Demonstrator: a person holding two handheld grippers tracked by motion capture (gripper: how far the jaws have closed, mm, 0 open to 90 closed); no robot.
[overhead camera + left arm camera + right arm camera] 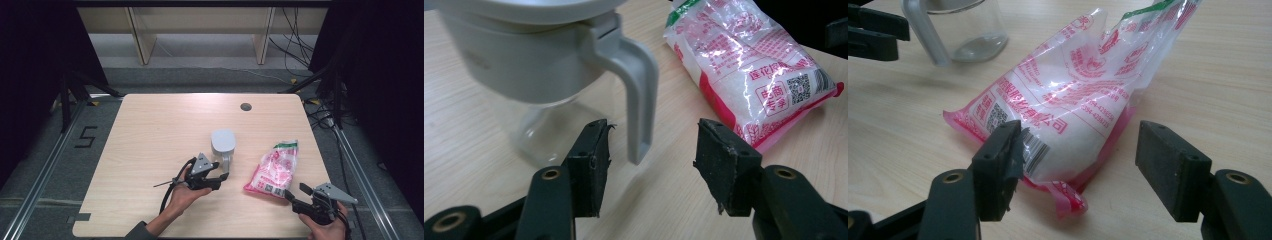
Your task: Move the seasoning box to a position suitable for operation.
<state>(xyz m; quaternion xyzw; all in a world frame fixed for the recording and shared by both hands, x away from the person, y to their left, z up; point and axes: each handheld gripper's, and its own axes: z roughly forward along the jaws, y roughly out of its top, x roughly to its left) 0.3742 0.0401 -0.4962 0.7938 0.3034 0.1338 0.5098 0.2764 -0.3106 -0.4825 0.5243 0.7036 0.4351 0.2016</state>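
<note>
resting on the desk point(150, 140), the pitcher point(223, 142) is the landmark: pink sugar bag point(276, 167) just right of it. left hand-held gripper point(651, 150) gapes wide around its handle point(640, 95); right hand-held gripper point(1078, 165), also wide, faces the bag's bottom. likely step: approach. next, close squarely.

A lab or recording studio is suggested. A bare wooden counter point(165, 130) is enclosed by black curtains point(35, 60) on both sides, with metal rails point(47, 165) laid along the grey floor. Loose cables point(295, 45) are trailed behind it, and a number five point(86, 136) is marked on the floor.
</note>
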